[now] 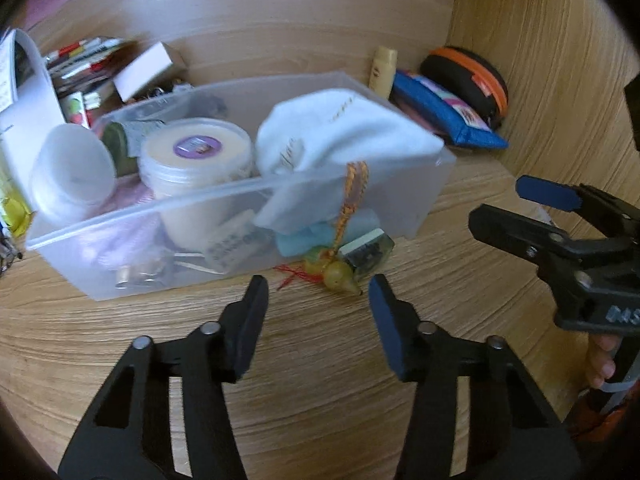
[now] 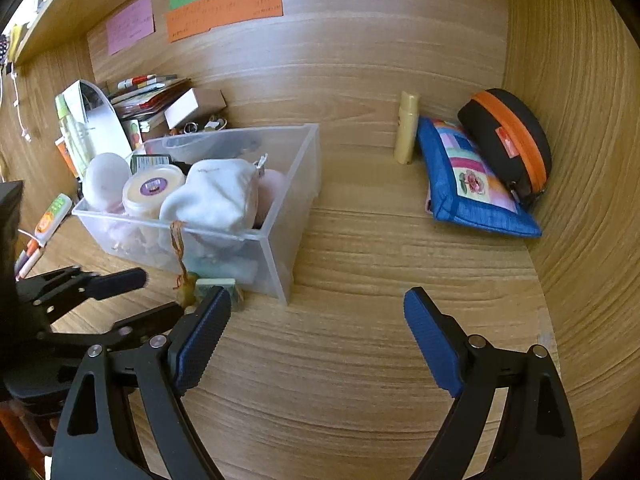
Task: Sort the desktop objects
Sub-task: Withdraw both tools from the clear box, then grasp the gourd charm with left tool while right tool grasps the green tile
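Here the left claw [image 1: 318, 288] stands part-open and empty over the desk [image 1: 320, 360], its jaws framing a small yellow-green charm [image 1: 338, 276] that lies on the wood just in front of the clear plastic bin [image 1: 140, 216], near the bin's front right corner. An orange braided cord [image 1: 352, 192] runs from the charm up over the bin's rim to a white cloth pouch [image 1: 340, 132] inside. A small greenish block [image 1: 368, 250] sits just beside the charm, against the bin wall.

The right claw [image 2: 316, 320] is wide and empty, over bare desk to the right of the bin.

The step in hand looks like picking up the dangling charm to put it in the bin. To do it well, bring the pads low around the charm alone, clear of the block, then lift along the cord rather than pulling outward, since a sideways tug would likely drag the pouch out.
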Available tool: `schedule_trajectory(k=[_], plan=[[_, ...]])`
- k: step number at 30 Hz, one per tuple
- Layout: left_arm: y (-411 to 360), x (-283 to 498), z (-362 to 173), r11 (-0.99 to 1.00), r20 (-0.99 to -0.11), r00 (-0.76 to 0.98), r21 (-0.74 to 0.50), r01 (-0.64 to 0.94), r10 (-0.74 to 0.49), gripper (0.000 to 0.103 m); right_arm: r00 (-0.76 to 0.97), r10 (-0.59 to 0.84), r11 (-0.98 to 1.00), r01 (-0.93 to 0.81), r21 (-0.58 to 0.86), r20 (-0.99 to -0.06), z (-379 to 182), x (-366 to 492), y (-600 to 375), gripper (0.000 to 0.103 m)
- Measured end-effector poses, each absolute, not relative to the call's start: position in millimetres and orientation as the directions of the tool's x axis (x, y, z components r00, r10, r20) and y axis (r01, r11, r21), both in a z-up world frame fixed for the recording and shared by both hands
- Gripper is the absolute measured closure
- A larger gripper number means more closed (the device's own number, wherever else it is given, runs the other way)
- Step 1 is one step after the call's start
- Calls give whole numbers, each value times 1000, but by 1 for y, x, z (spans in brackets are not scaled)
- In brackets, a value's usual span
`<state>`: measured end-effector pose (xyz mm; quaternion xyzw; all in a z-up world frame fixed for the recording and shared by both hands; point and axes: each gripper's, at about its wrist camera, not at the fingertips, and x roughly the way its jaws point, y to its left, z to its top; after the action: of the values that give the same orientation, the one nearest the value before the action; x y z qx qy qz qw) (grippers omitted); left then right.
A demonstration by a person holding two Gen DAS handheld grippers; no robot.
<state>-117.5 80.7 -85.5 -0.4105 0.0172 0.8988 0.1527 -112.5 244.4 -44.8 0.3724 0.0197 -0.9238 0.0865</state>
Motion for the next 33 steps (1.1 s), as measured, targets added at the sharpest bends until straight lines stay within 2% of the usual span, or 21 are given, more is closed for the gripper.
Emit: schedule_trajectory(k=[4,9,15,21,33], plan=[[82,-126,-93,-955,-763,-591,-115,-274,262,67,-696,-166,-980,197,37,-698,-48,-111,246,16],[71,-129,-95,-962,-766,-590,-134,-239,254,72,-667,-209,-968,244,55,-715,-56,-109,240,16],[58,-126,-96,-963,-765,-590,-157,-219,259,83,-613,-272,-946,312,88,-742,-69,-110,218,19],[62,-129,-93,-953,-757,-586,-167,-254,289,83,-567,-279,-935,343,86,-775,-81,-115,199,35],[71,-142,-94,-909,-747,-528,-262,-325,404,83,-580,-242,-954,289,81,-778,-77,-113,217,36]])
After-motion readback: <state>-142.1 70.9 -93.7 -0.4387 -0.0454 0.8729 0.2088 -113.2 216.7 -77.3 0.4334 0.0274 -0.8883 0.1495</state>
